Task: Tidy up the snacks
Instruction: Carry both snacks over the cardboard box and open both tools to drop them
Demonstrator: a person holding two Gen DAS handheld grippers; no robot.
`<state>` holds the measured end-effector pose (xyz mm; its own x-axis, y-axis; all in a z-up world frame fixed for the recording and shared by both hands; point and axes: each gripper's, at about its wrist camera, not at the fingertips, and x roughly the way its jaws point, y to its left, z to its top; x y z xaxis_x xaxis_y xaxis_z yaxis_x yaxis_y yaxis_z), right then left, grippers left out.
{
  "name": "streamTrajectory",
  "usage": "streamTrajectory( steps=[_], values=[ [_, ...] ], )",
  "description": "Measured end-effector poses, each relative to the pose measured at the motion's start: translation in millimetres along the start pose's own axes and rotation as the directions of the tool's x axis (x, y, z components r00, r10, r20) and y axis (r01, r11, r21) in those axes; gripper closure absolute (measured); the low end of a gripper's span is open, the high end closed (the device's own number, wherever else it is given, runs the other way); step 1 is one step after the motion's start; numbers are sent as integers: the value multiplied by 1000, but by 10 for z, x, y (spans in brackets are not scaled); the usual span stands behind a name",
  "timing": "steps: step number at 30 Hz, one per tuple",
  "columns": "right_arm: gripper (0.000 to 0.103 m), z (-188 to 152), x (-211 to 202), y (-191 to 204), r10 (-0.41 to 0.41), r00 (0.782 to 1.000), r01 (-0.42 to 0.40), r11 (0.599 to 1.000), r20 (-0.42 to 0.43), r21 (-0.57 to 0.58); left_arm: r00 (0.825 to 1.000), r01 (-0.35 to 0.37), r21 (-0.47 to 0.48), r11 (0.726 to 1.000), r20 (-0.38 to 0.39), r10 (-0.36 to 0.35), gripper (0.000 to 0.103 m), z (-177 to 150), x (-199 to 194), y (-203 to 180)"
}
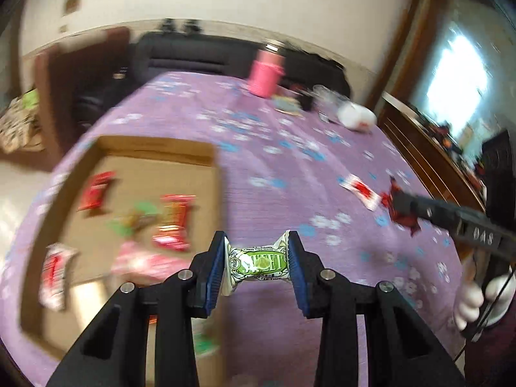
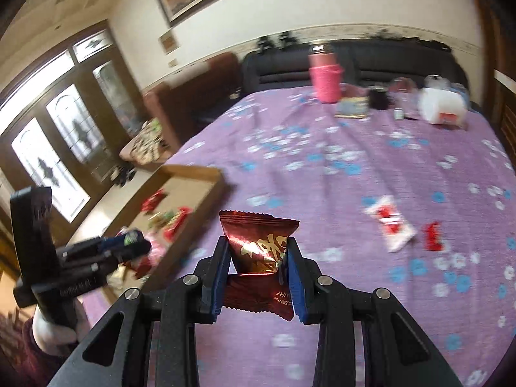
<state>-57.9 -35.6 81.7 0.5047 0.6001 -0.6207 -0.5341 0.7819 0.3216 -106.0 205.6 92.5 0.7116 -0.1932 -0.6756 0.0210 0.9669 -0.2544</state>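
My left gripper [image 1: 257, 242] is shut on a green and white candy [image 1: 256, 262] and holds it above the purple tablecloth, just right of the cardboard tray [image 1: 154, 148]. The tray holds several red, pink and green snack packets [image 1: 174, 225]. My right gripper [image 2: 258, 245] is shut on a dark red snack packet [image 2: 258, 248] above the cloth. The right gripper also shows in the left wrist view [image 1: 400, 206], at the right. The left gripper shows in the right wrist view [image 2: 135, 242], over the tray [image 2: 206, 190]. A white and red packet [image 2: 391, 222] and a small red candy [image 2: 433, 237] lie on the cloth.
At the table's far end stand a pink bottle [image 2: 324, 77], a white box [image 2: 441, 106], a flat packet [image 2: 351, 108] and small dark items. A dark sofa [image 2: 387, 61] lies beyond. A wooden cabinet [image 1: 419, 161] runs along the right side.
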Motion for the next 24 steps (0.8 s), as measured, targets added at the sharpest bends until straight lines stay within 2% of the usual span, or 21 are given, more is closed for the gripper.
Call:
streamTrajectory(
  steps=[5, 9, 16, 18, 20, 22, 24],
  values=[
    [66, 22, 358, 465, 56, 997, -58, 997, -47, -45, 996, -79, -104, 991, 32, 83, 67, -74, -222, 620],
    [66, 99, 689, 836, 85, 992, -92, 993, -90, -79, 993, -106, -176, 979, 29, 113, 66, -88, -229, 1002],
    [66, 261, 1508, 1318, 91, 980, -110, 989, -175, -101, 991, -128, -226, 966, 2, 131, 63, 14, -49, 1414],
    [65, 279, 1681, 1373, 93, 977, -112, 989, -191, -94, 993, -116, -249, 961, -7, 118, 58, 28, -2, 1515],
    [64, 296, 1840, 1393, 107, 974, -124, 989, -199, -76, 995, -98, -265, 959, -3, 101, 48, 15, 7, 1565],
    [61, 315, 1898, 1402, 101, 976, -117, 990, -192, -73, 997, -67, -282, 957, 13, 73, 33, 0, -9, 1612],
    [60, 331, 1861, 1402, 97, 980, -111, 991, -176, -71, 998, -53, -290, 956, 29, 64, 32, -11, -34, 1619]
  ],
)
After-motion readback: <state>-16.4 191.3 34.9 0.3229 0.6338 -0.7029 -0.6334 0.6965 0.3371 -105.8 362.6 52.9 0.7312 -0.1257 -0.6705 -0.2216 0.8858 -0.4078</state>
